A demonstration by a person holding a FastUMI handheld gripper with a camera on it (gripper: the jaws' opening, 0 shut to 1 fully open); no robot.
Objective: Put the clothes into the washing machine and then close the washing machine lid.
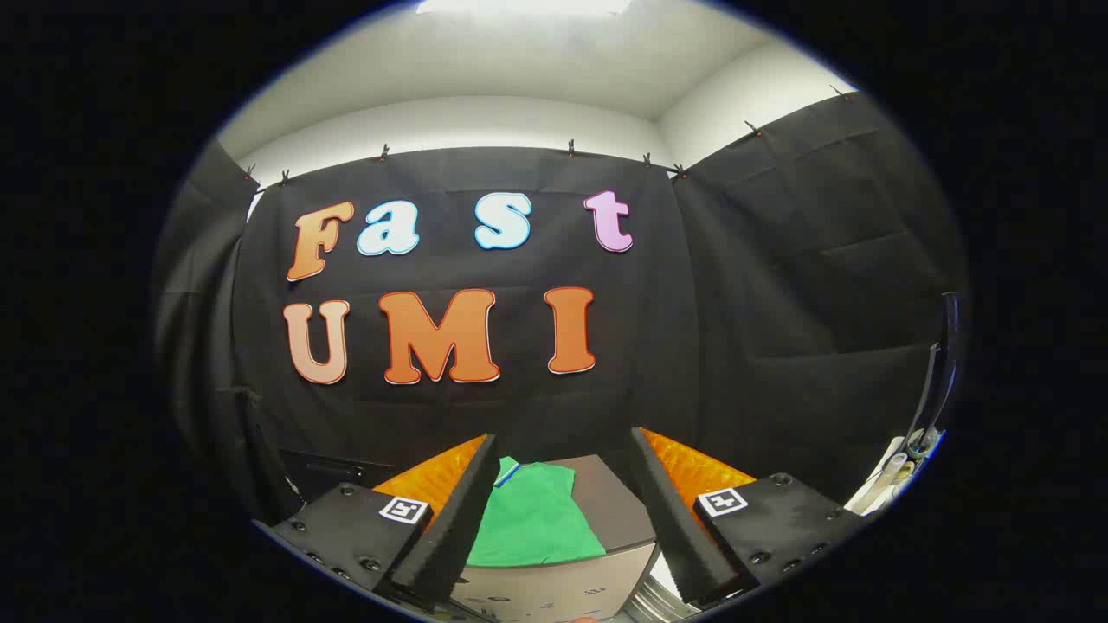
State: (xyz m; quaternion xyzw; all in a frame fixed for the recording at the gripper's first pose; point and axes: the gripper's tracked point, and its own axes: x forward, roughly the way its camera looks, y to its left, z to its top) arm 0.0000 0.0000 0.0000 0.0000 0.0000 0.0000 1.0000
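Tongs (563, 510) spread apart, empty; green garment (537, 519) lying flat on grey box (615, 510) just ahead between fingers.

1. Overhead ceiling light (519, 7) blown out to white; ceiling below it evenly lit.
2. Black cloth wall (779, 285) dim, folds faintly readable.
3. Green cloth (537, 519) bright, sharp, no glare.
4. Strong fisheye bending toward the rim; far-right objects smeared, slightly soft.
5. Gripper (563, 502) jaws apart, crisp, lightly shadowed.
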